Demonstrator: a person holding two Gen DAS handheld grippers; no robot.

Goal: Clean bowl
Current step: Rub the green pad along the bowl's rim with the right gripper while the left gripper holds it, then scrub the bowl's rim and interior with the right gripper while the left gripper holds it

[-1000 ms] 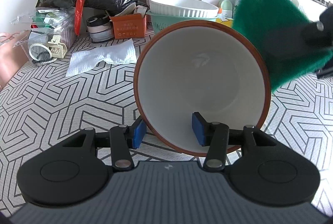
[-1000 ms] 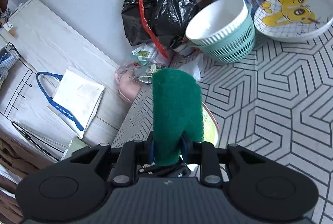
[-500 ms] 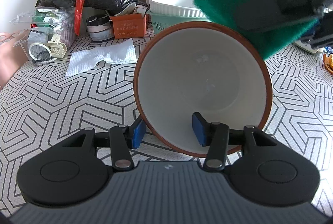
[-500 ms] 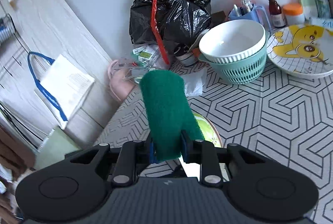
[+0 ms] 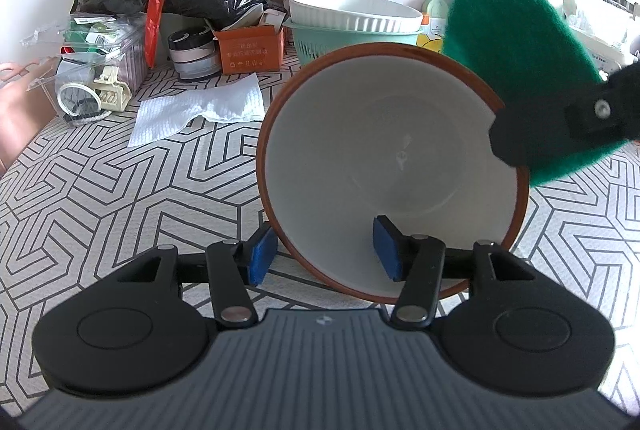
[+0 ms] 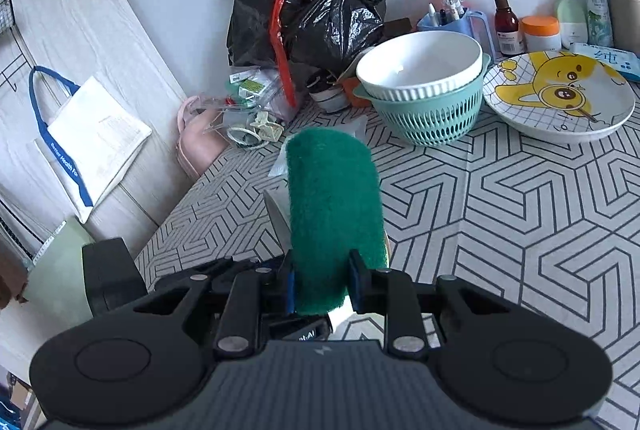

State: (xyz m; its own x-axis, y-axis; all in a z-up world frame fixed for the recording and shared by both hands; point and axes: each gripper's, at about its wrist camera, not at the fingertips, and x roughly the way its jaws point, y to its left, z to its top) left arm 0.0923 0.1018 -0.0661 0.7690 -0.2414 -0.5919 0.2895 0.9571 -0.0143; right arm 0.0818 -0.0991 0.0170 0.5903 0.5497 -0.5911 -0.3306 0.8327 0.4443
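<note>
Left wrist view: the left gripper [image 5: 325, 254] pinches the wall of a brown-rimmed white bowl [image 5: 384, 158] — one blue pad outside, one inside — tipping its opening toward the camera above the patterned tabletop [image 5: 120, 190]. A green scouring pad [image 5: 516, 62] overlaps the bowl's upper right rim, carried by the right gripper [image 5: 560, 126].

Right wrist view: the right gripper [image 6: 322, 290] is clamped narrowly on the scouring pad [image 6: 334, 214], which stands upright — a sliver of the bowl [image 6: 276, 218] shows behind it. A white ribbed dish [image 6: 420, 70] sits in a teal colander [image 6: 428, 118].
</note>
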